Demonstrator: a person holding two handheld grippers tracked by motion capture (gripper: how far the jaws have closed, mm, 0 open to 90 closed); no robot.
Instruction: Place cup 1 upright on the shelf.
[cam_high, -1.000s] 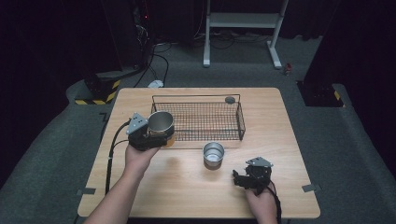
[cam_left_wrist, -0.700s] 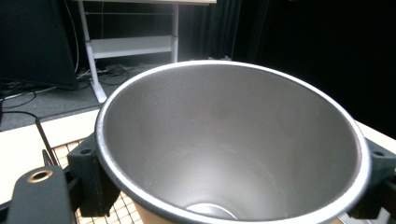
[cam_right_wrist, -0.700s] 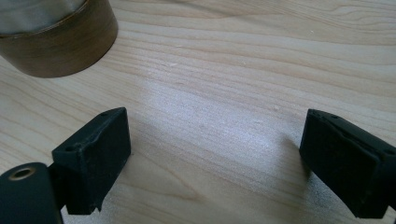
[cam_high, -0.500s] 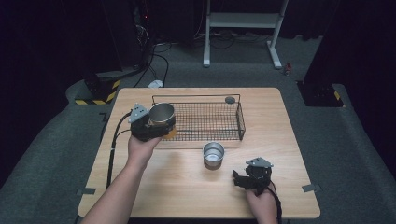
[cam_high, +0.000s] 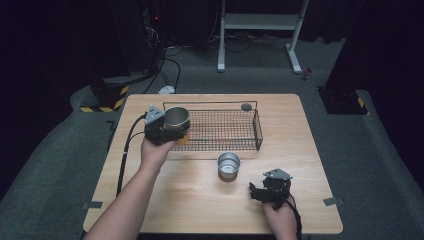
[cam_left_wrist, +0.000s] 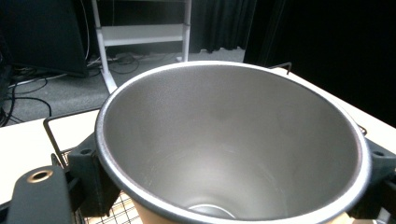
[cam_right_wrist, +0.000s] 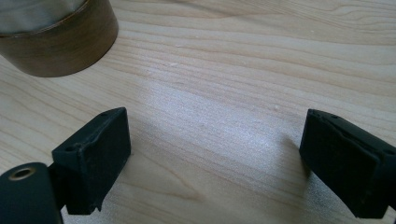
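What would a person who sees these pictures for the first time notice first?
The eye goes first to the steel cup, held between the jaws of the left gripper above the left end of the wire basket. Next comes a second steel cup, upright on the wooden table in front of the basket. The right gripper rests open near the table's front edge, holding nothing.

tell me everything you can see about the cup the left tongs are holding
The metal cup is a round, open-topped steel vessel with a brushed grey inside, a thin rolled rim and a tan or orange lower outside. It looks empty. It is upright, clamped between the black jaws of the left tongs, one on each side of its wall. It is held at the left end of the wire basket.
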